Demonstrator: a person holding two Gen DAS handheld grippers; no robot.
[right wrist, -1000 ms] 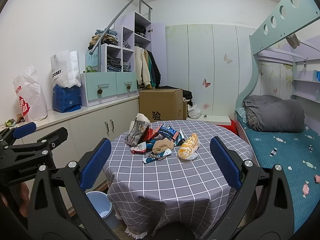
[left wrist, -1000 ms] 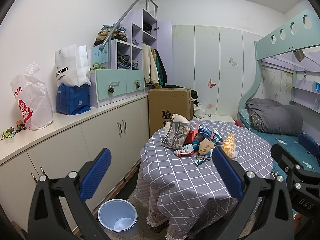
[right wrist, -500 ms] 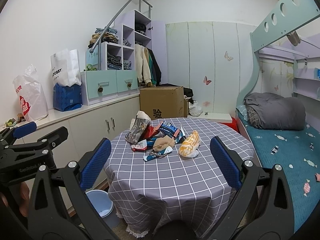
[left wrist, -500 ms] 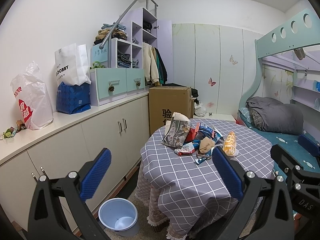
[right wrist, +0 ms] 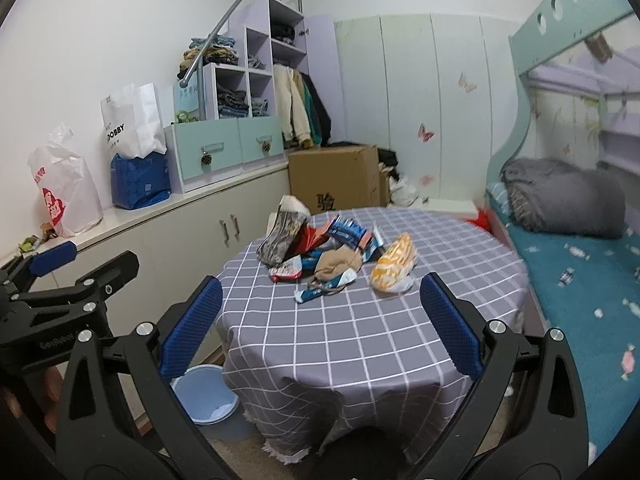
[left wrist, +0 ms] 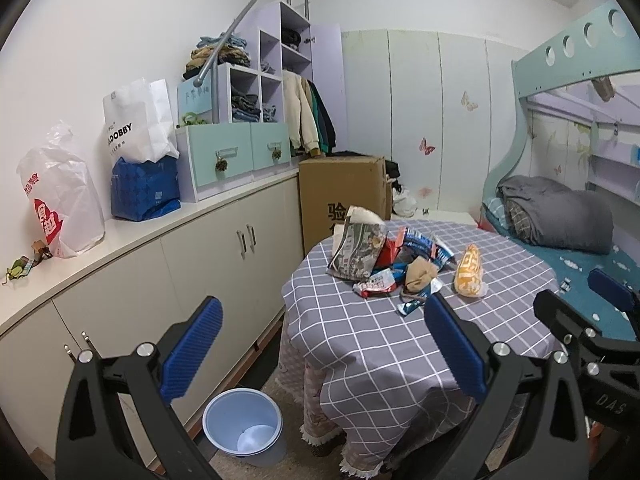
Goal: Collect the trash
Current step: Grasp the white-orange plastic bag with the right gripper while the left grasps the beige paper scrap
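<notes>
Grey checked tablecloth (right wrist: 360,332) ahead of both spread, empty claws carries snack wrappers (right wrist: 340,256). Left of the left gripper (left wrist: 320,344), a white bag (left wrist: 136,120) reads "DOBBY"; the right gripper (right wrist: 320,320) reads "DAS".

The light blue bin (right wrist: 206,396) at the lower left of the right wrist view is partly hidden behind the right gripper's (right wrist: 320,320) left finger (right wrist: 192,326) and the checked tablecloth (right wrist: 360,340). The cardboard box (left wrist: 344,196) in mid-frame of the left wrist view has its lower print cut off by the grey snack bag (left wrist: 358,248). Print on the wrappers (right wrist: 344,236) is too small to read. The grey blanket (right wrist: 560,196) at the right is blurred.
</notes>
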